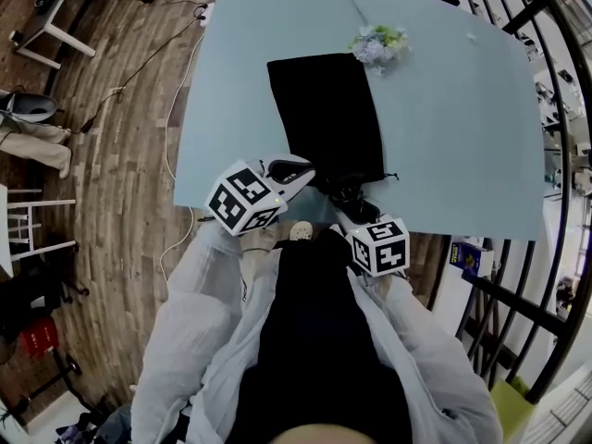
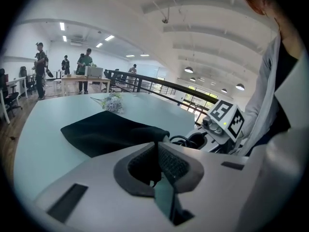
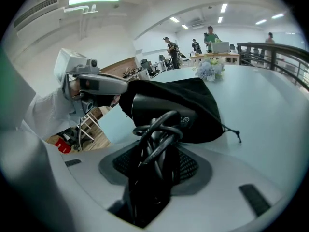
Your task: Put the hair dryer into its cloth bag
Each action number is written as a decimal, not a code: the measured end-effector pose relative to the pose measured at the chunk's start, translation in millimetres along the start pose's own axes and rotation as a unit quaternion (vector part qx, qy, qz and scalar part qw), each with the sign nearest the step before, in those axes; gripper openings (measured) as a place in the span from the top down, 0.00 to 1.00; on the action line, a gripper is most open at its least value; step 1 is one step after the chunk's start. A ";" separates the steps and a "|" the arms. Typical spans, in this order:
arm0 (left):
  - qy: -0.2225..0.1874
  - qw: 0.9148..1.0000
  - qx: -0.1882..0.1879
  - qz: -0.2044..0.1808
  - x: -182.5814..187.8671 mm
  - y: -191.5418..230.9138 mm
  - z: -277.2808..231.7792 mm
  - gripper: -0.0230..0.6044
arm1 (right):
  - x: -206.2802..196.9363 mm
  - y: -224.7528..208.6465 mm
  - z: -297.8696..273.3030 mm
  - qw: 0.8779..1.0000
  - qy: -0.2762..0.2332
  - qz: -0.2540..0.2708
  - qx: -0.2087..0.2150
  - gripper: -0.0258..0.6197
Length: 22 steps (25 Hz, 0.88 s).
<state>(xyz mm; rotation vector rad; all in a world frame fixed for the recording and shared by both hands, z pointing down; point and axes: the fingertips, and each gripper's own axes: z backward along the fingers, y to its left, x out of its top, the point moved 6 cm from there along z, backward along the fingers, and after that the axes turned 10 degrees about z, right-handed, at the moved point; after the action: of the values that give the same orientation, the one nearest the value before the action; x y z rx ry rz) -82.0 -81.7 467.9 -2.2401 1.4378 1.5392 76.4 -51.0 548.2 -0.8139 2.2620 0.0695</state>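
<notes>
A black cloth bag (image 1: 326,118) lies flat on the pale blue table (image 1: 462,137), its mouth toward the near edge. My left gripper (image 1: 310,176) is shut on the bag's mouth edge (image 2: 153,140) and holds it lifted. My right gripper (image 3: 155,153) is shut on the black hair dryer's handle, which has the cord (image 3: 157,129) wound round it. The dryer's head (image 3: 159,111) sits at the bag's mouth, partly under the raised cloth (image 3: 193,100). In the head view the dryer (image 1: 347,195) lies between the two grippers. The right gripper (image 1: 353,213) is close beside the left.
A small bunch of pale flowers (image 1: 377,43) lies beyond the bag's far end. The bag's drawstring (image 3: 235,133) trails on the table. A black railing (image 1: 546,109) runs along the right. Cables (image 1: 139,72) cross the wooden floor at the left. People stand at desks (image 2: 84,74) far off.
</notes>
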 end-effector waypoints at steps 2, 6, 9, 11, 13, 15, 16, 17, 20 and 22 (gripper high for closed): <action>-0.002 1.000 -0.010 -0.001 -2.6 -8.3 0.5 0.91 | 4.1 -3.5 -4.7 1.000 0.001 -0.009 -0.002 0.66; -0.003 1.000 -0.016 -0.006 -8.7 -19.4 2.3 0.91 | 15.2 -3.8 -16.2 1.000 0.004 -0.021 0.001 0.66; 0.000 1.000 -0.017 -0.007 -14.2 -23.5 4.9 0.91 | 24.0 -1.4 -23.7 1.000 0.003 -0.022 0.006 0.66; 0.001 1.000 -0.014 -0.007 -17.6 -24.9 7.5 0.91 | 28.8 -0.1 -28.8 1.000 0.002 -0.021 0.006 0.66; -0.002 1.000 -0.012 -0.002 -20.2 -26.8 11.2 0.91 | 32.0 1.0 -33.5 1.000 0.000 -0.025 0.007 0.65; -0.003 1.000 -0.007 -0.001 -22.1 -28.7 14.6 0.91 | 35.4 1.1 -37.4 0.999 -0.003 -0.032 0.008 0.66; -0.001 1.000 -0.002 -0.007 -23.3 -29.1 15.5 0.91 | 37.4 0.7 -39.4 0.999 -0.005 -0.035 0.008 0.66; 0.005 1.000 0.005 -0.017 -25.1 -29.3 16.0 0.91 | 39.5 0.0 -41.4 0.999 -0.006 -0.037 0.008 0.66; 0.022 0.999 0.015 -0.040 -31.5 -31.7 17.3 0.91 | 47.1 -2.1 -46.5 0.999 -0.012 -0.046 0.005 0.66; 0.027 0.999 0.005 -0.036 -34.3 -36.0 19.1 0.91 | 55.6 -3.5 -46.9 0.998 -0.021 -0.061 0.000 0.65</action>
<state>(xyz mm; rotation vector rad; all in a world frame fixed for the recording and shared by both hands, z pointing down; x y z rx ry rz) -71.7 -29.4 469.4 -2.3171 1.3600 1.4581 19.4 -96.5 547.5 -0.9412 2.1673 0.0296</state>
